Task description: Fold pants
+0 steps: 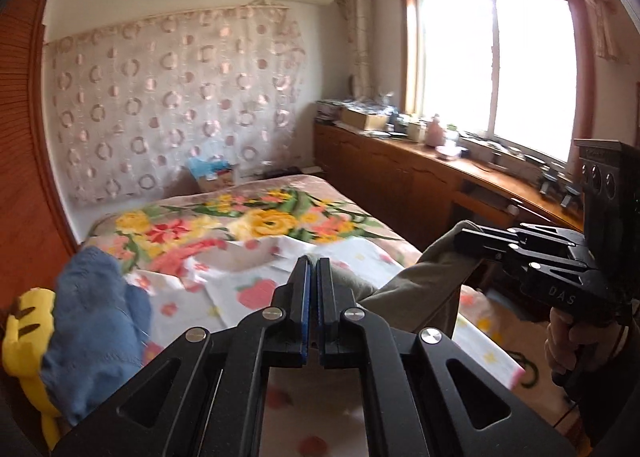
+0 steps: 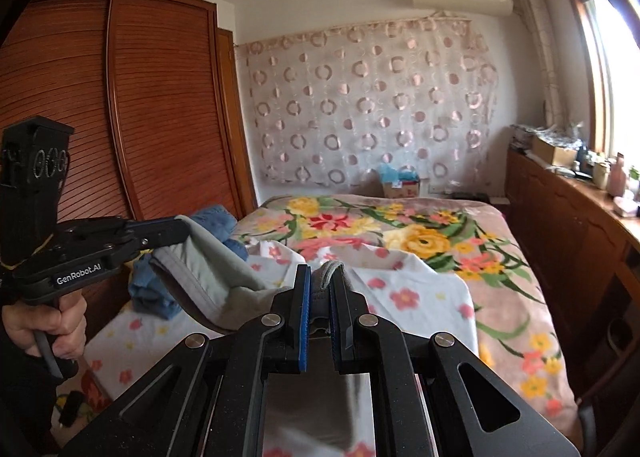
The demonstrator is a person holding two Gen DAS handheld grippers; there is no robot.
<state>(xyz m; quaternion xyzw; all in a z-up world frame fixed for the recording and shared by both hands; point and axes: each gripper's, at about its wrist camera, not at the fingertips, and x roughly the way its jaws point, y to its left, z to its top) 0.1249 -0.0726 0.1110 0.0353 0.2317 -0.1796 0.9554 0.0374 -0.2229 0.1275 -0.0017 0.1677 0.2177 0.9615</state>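
While both grippers clamp pants [image 2: 208, 269], waistband spans sideways, legs hanging.

The right gripper [image 2: 320, 289] pinches a thick hem of the grey-green pants [image 2: 224, 277] above the bed [image 2: 500, 257], while the left gripper [image 2: 176, 231] (gripped by a hand [image 2: 52, 321]) clamps another edge; the cloth sags between them, a blue garment [image 2: 160, 297] lying behind

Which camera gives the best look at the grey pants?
The right wrist view: the grey pants hang between the left gripper and right gripper, waistband showing. The left wrist view shows only a narrower strip.
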